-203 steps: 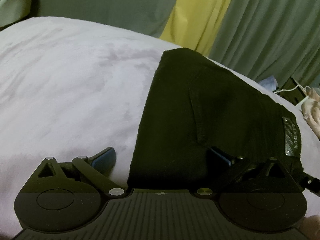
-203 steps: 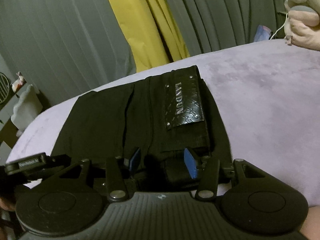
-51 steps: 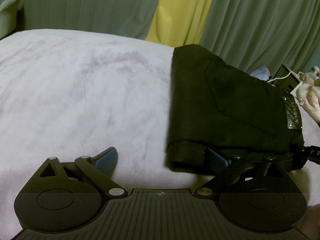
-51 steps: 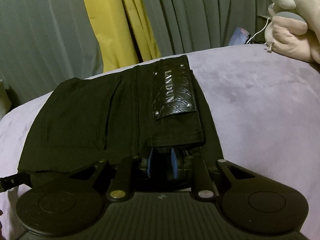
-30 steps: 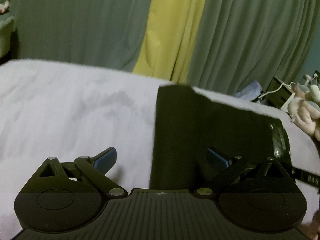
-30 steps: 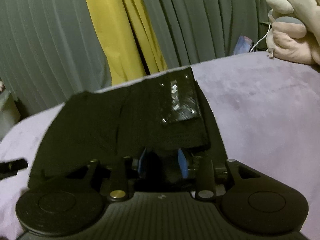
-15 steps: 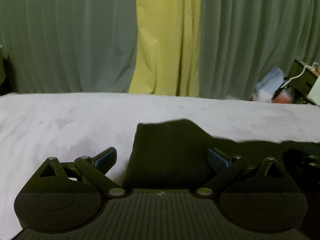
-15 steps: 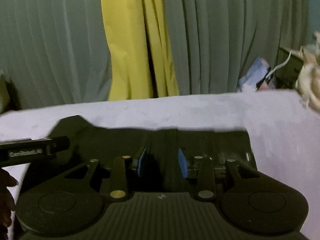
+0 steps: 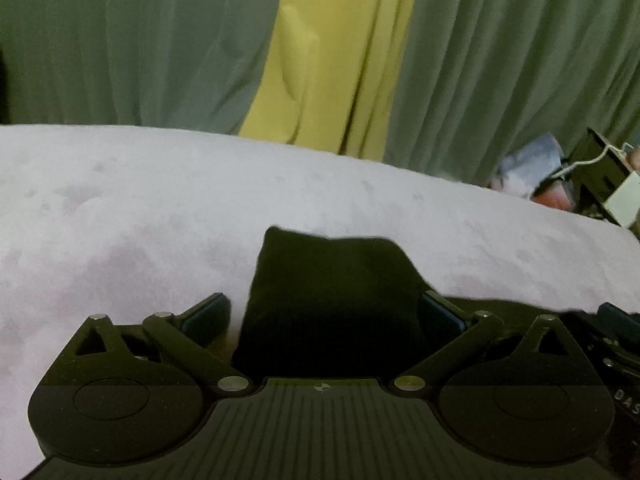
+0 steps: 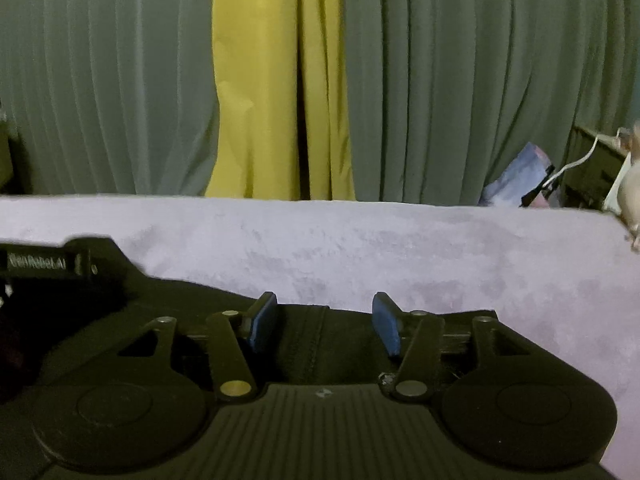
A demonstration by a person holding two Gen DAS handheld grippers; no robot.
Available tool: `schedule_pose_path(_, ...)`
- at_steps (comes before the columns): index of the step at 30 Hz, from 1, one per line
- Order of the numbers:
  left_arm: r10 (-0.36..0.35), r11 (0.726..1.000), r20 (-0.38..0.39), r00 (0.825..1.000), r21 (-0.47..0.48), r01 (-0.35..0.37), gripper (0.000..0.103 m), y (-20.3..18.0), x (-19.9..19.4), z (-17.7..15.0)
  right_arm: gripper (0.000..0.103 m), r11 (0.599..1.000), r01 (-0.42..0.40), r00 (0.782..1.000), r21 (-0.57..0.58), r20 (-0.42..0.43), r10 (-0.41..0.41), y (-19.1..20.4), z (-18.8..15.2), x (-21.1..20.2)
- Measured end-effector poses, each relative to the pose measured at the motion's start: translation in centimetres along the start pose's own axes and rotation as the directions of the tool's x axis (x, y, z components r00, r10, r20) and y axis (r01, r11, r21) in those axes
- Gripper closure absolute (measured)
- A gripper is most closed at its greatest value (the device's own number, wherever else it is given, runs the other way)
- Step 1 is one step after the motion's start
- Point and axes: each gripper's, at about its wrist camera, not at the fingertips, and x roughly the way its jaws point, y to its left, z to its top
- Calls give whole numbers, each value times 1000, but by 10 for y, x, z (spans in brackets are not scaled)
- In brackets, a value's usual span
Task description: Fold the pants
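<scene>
Pants on lilac bedspread; green-yellow curtains behind.

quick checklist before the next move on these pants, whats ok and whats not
1. Right tool letting go: ok, its jaws are opening, with the pants between them and the blue pads clear of the cloth.
2. Left tool free: ok, jaws wide, pads not pressing the cloth.
3. Pants lying flat: not ok, a hump of cloth stands up in the left view.
4. Fold edges lined up: cannot tell, too close and dark.
5. Room on the bed ahead: ok, bare cover beyond the pants.
</scene>
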Motion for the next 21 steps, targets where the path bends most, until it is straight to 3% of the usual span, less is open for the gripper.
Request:
schedule_pose_path(2, -4, 1000, 30, 1000, 21, 4, 0, 7, -22, -6, 45, 1000, 14, 1000, -17, -13, -14, 4, 5, -17)
schedule_pose_path(6, -17, 999, 79, 997, 50, 13, 0, 24, -64, -44, 20, 1000, 4, 999, 16, 41, -5, 4, -19, -73)
schedule_pose_path(10, 4, 997, 50, 999, 72, -7, 0, 29, -85, -93, 14, 999, 39, 999, 5, 29, -40, 5, -63, -111)
schedule_pose_path(13, 10, 997, 63, 998, 74, -15, 0, 25, -99, -117, 9, 997, 75, 997, 30, -31, -74, -7, -88, -126)
schedule_pose_path(18, 11, 998, 33, 999, 55, -13, 0, 25, -113, -137, 6, 954, 57, 992, 296, -121, -22, -43, -92, -132)
schedule_pose_path(21, 1, 1000, 16, 1000, 22, -1, 0, 32, -126, -146, 7, 885, 20, 990, 466, -134, 49, -64, -104, -141)
